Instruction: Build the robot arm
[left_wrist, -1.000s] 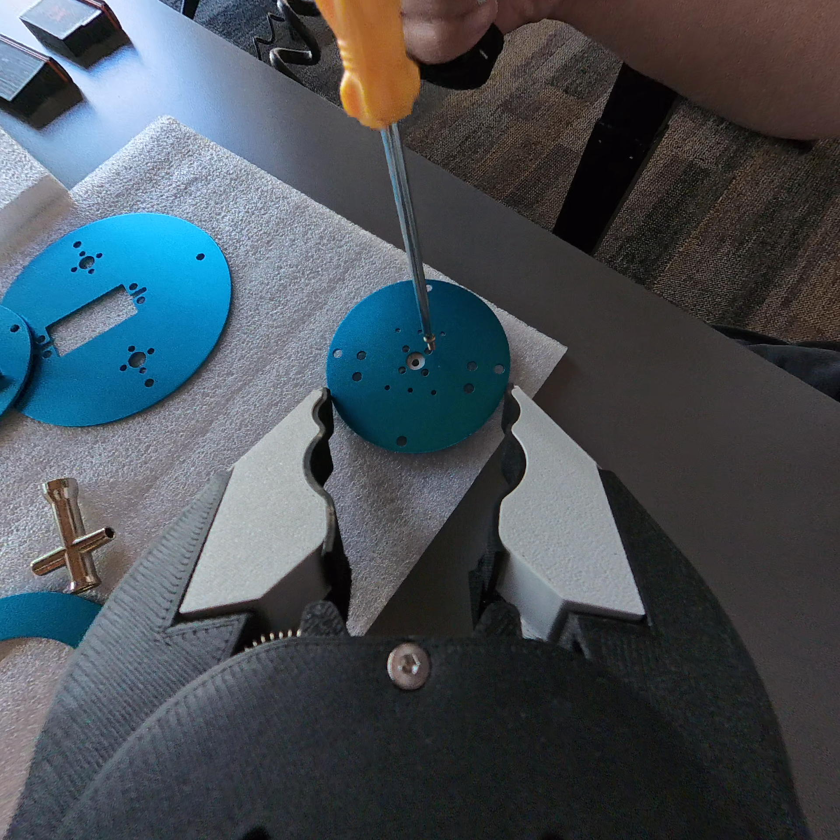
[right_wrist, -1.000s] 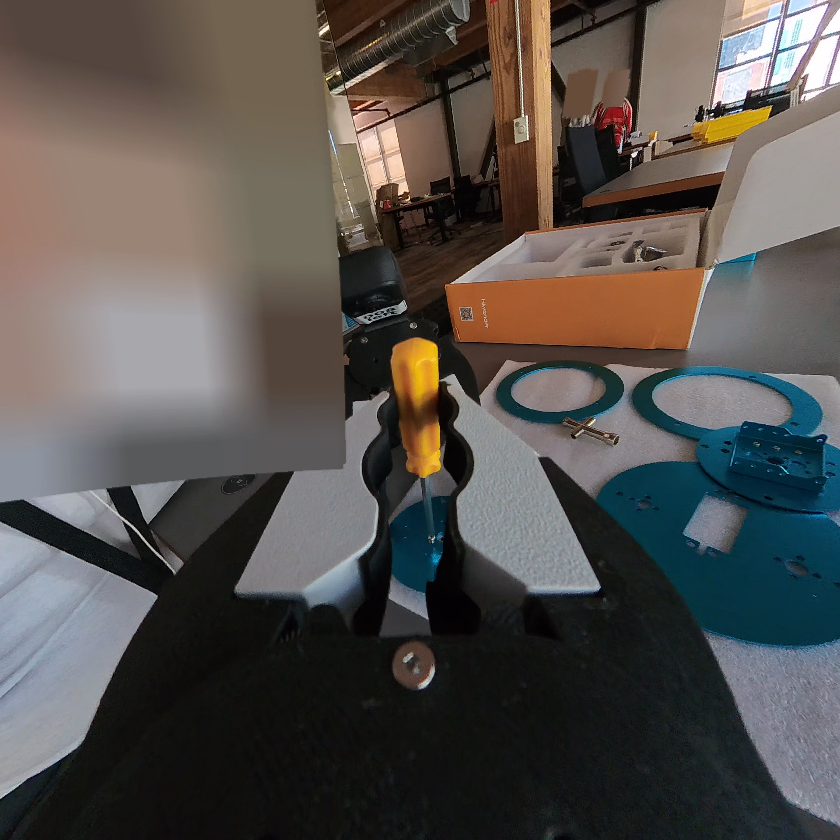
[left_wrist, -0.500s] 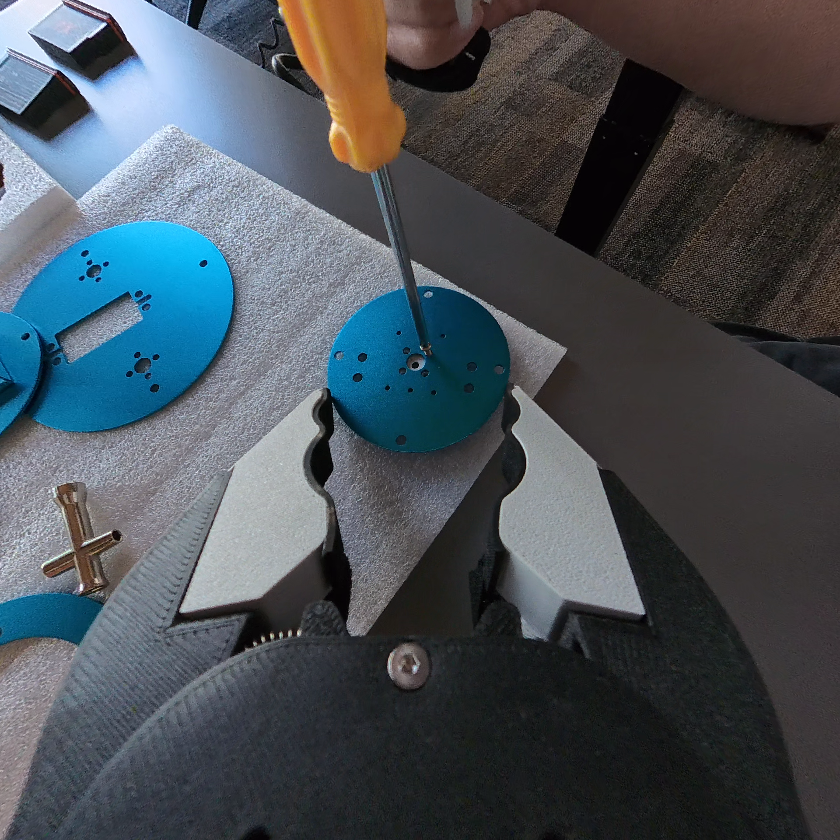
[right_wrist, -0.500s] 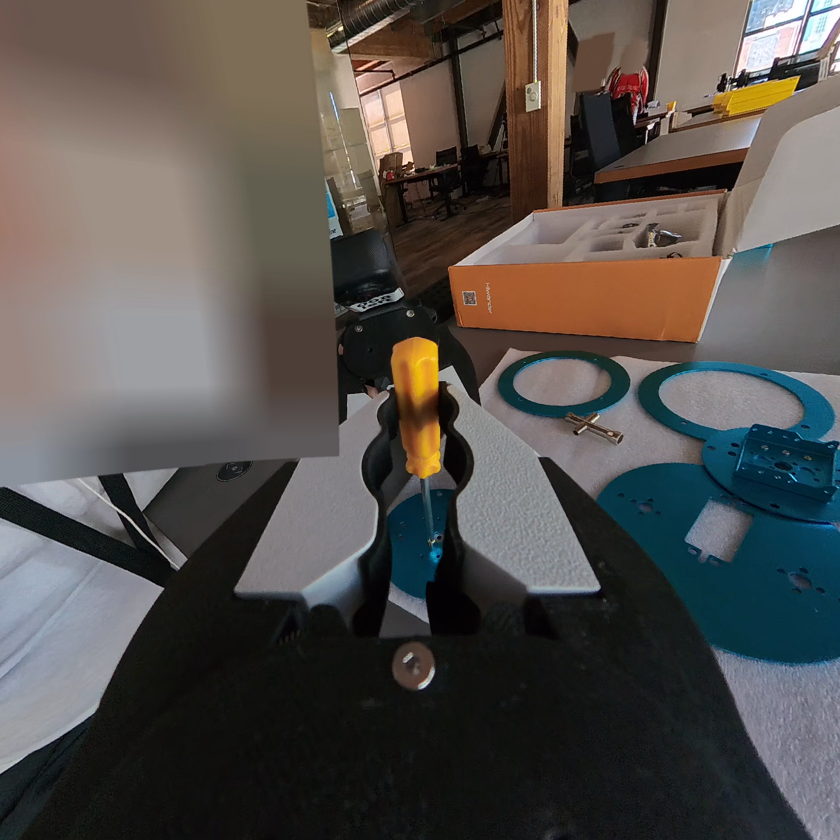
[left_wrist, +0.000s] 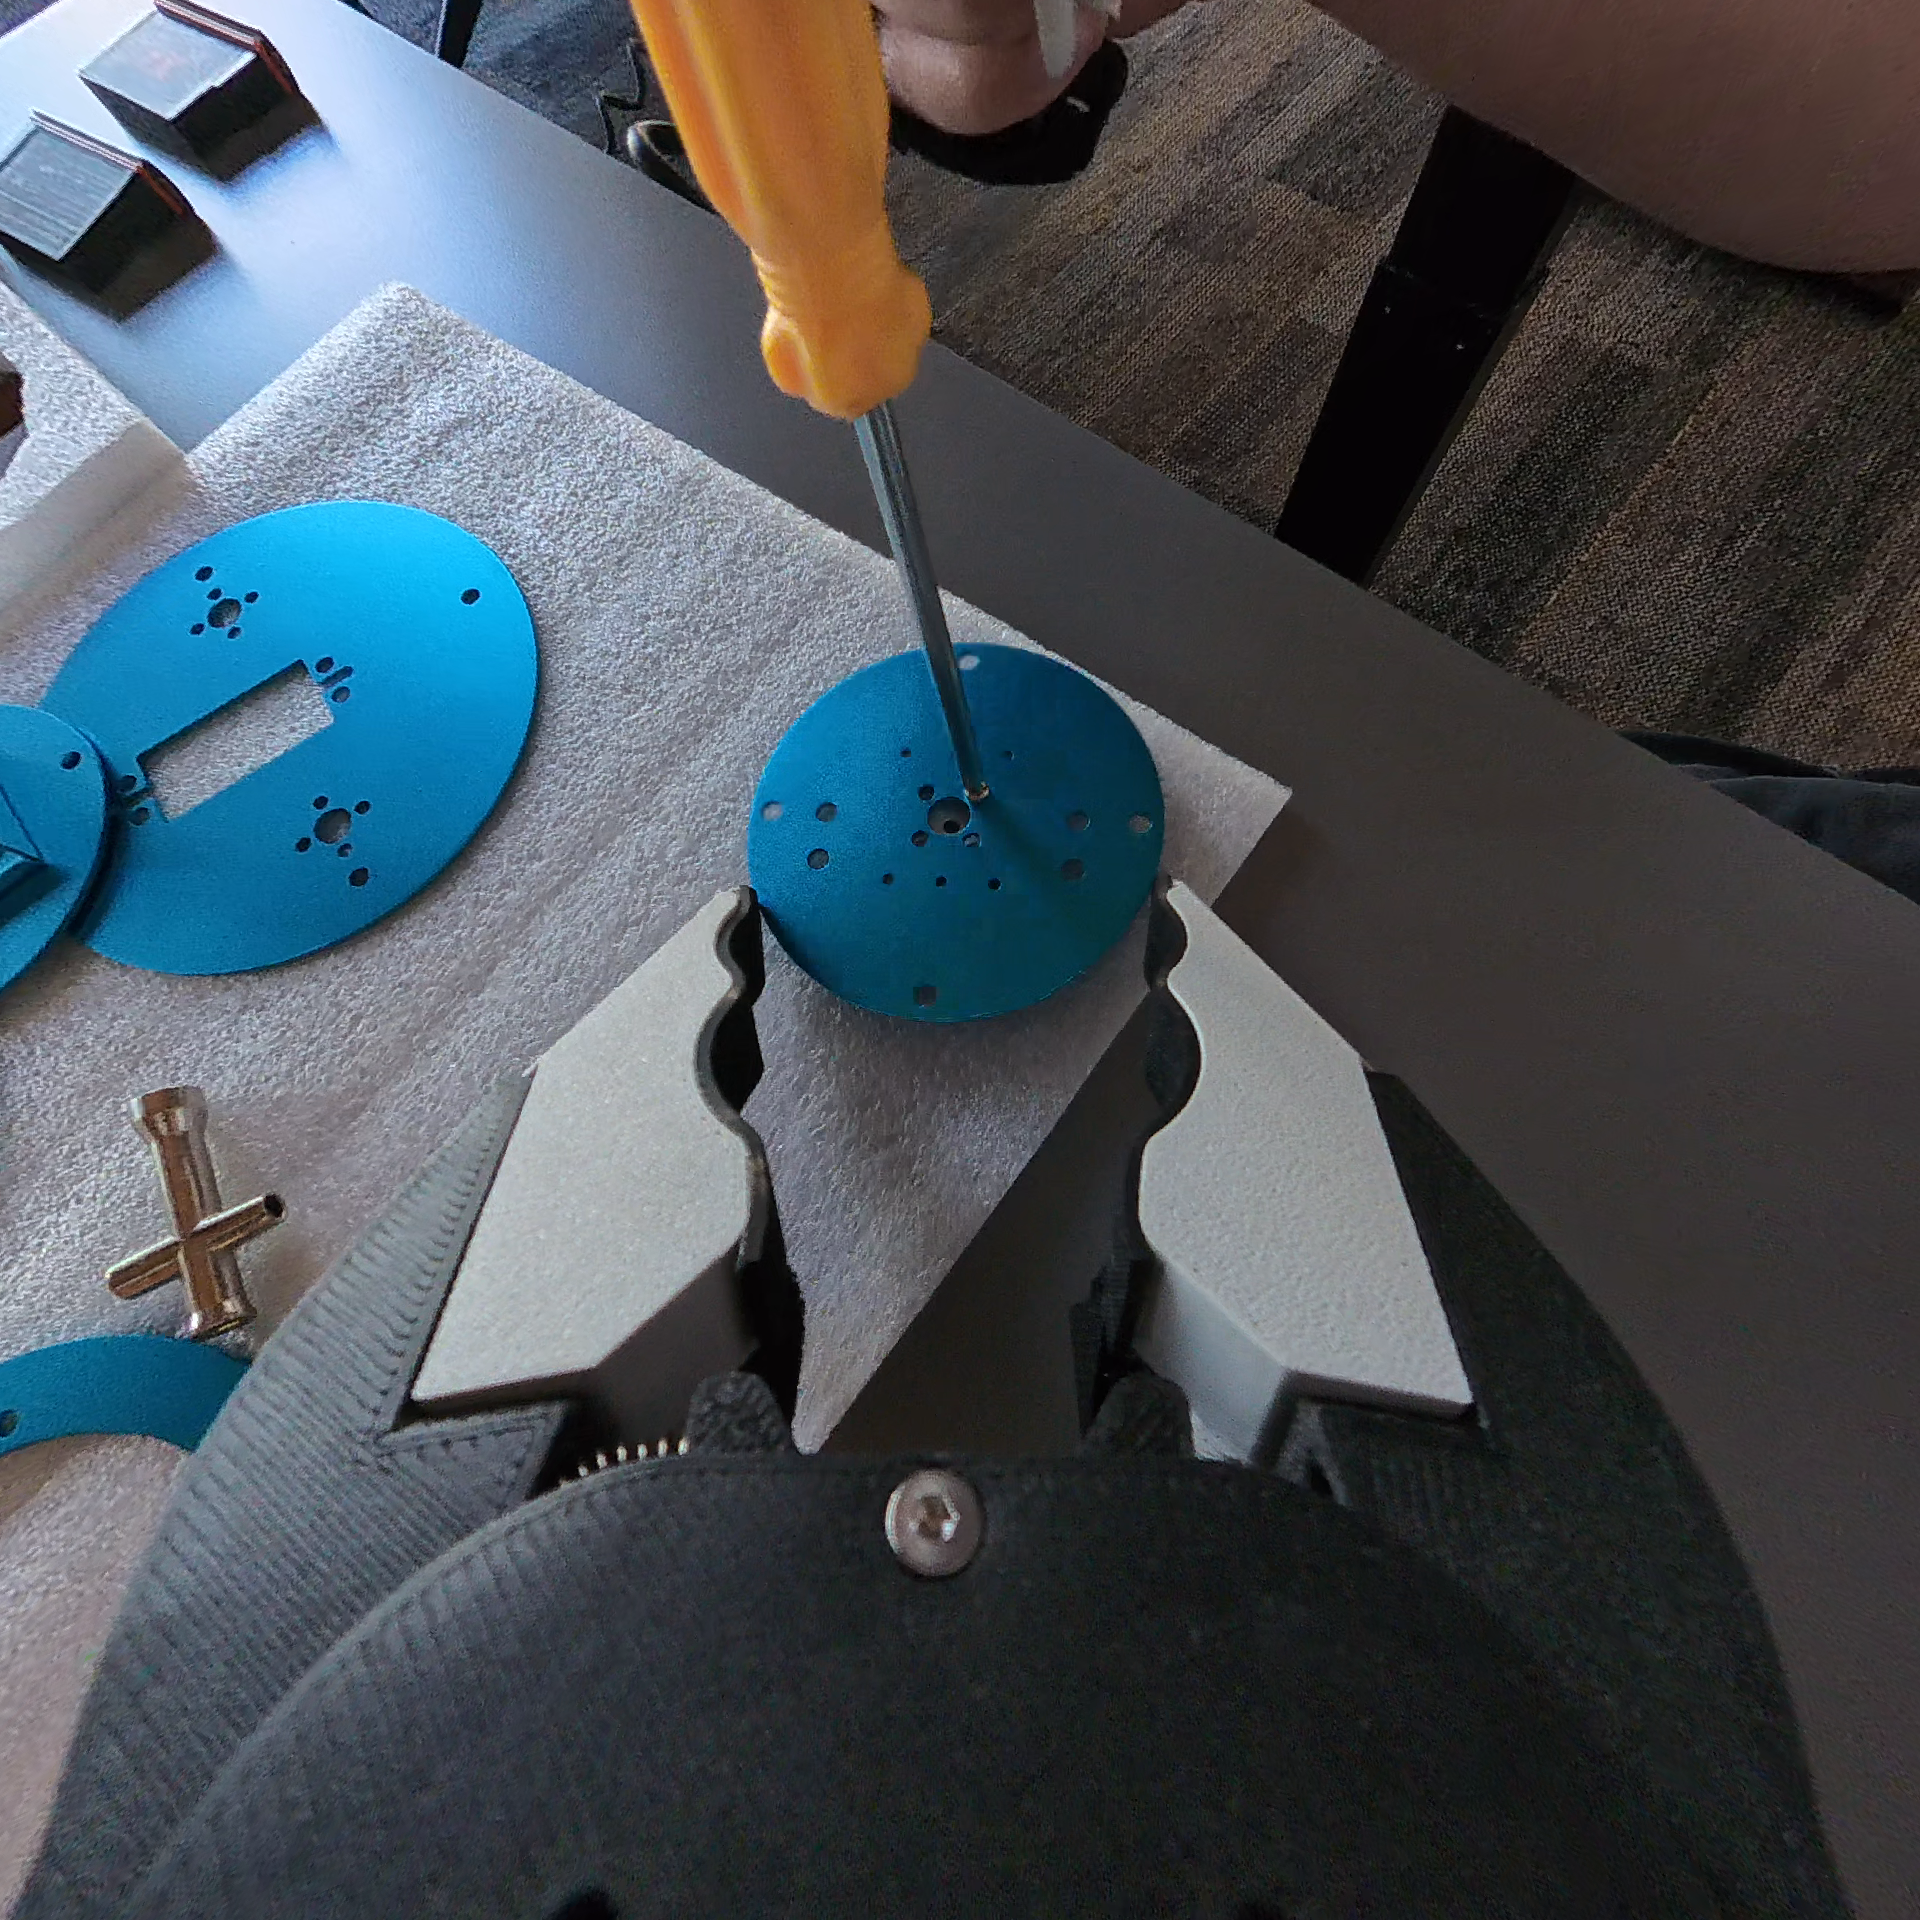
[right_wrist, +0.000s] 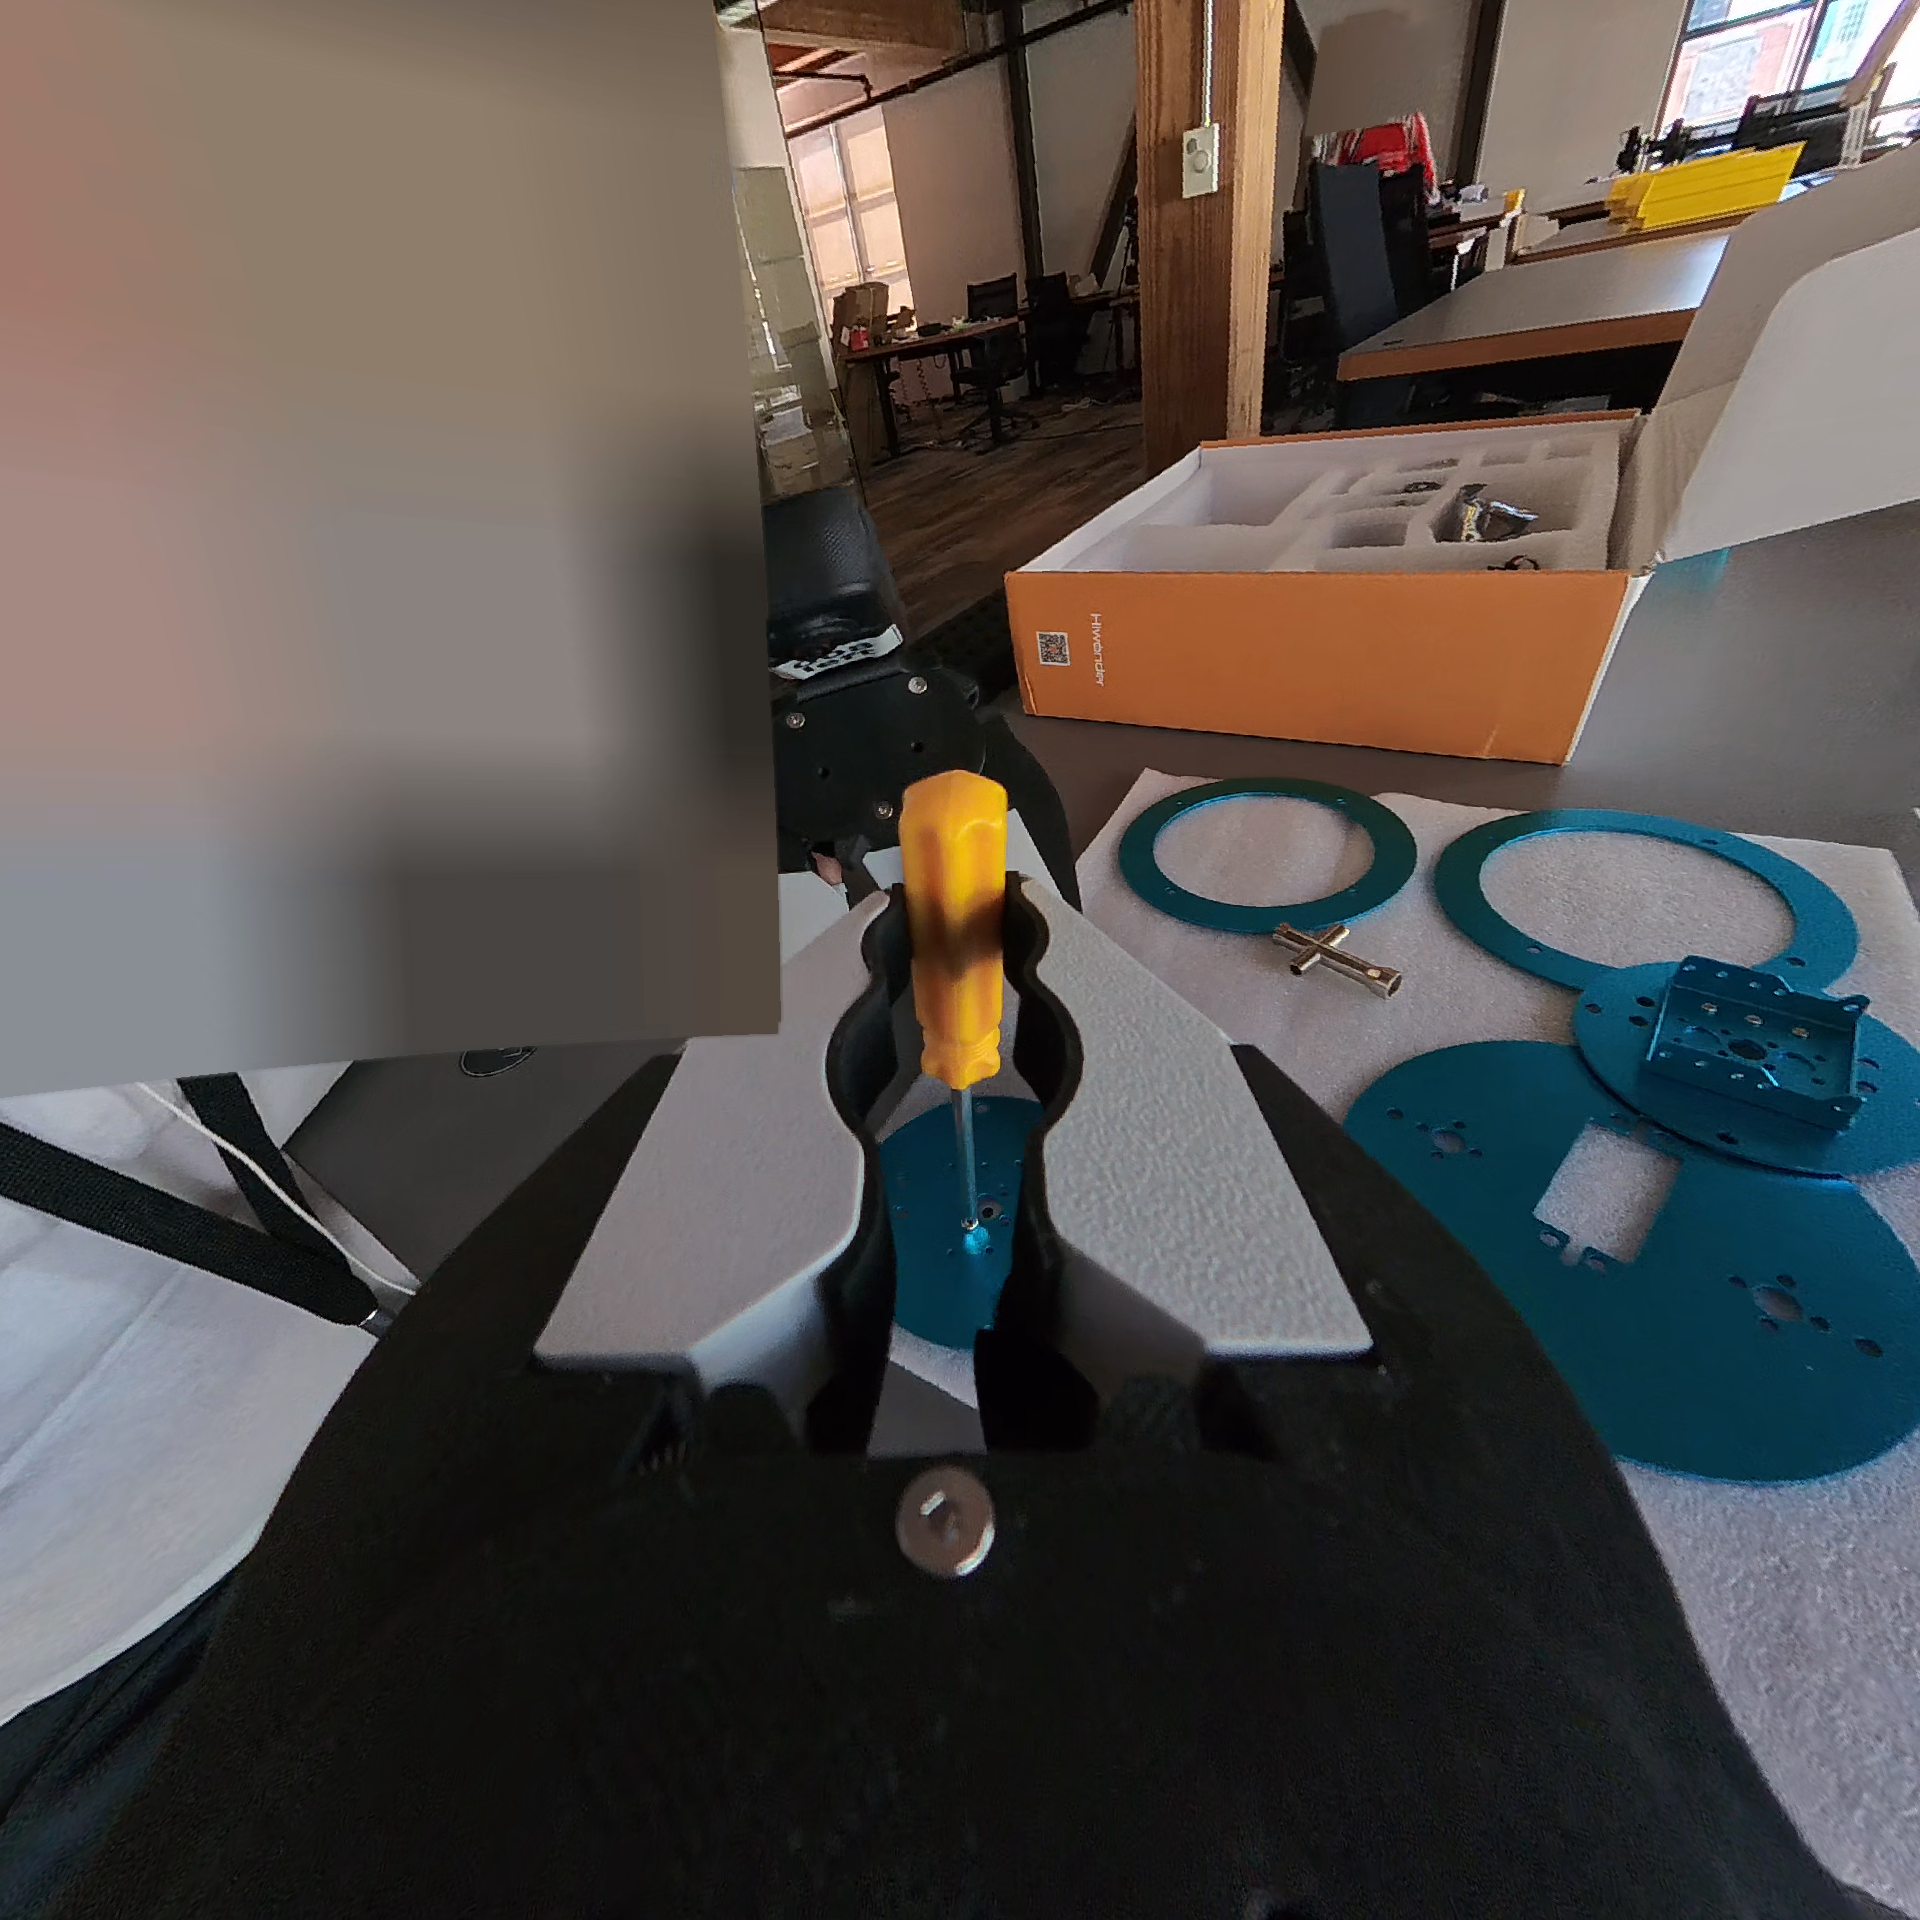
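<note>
A small blue disc (left_wrist: 883, 935) with several holes lies on a white foam sheet (left_wrist: 623, 520) near the table's edge. My left gripper (left_wrist: 954, 899) is open, and its fingertips flank the disc's near edge; I cannot tell if they touch it. My right gripper (right_wrist: 953, 899) is shut on the handle of a yellow screwdriver (right_wrist: 951, 977), which stands nearly upright. Its tip (left_wrist: 977, 792) rests on a small screw beside the disc's centre hole. The disc also shows between my right fingers in the right wrist view (right_wrist: 935, 1288). A hand holds the right gripper above the handle (left_wrist: 800, 208).
A large blue plate with a rectangular cutout (left_wrist: 301, 727), a metal cross wrench (left_wrist: 192, 1236), two blue rings (right_wrist: 1262, 857) and a blue bracket (right_wrist: 1745, 1039) lie on the foam. An open orange box (right_wrist: 1320, 655) stands behind. Black blocks (left_wrist: 125, 187) sit far left. The table edge runs close to the disc. The tips of one gripper are about 11 cm away from the tips of the other. The metal cross wrench (left_wrist: 192, 1236) is closer to my left gripper, around 11 cm from its tips; the right tips are 20 cm off. It turns up in the right wrist view (right_wrist: 1316, 947) as well.
The screwdriver handle has leaned over to the left in the left wrist view while its tip stays near the disc's centre. My left gripper has stayed open around the disc.
</note>
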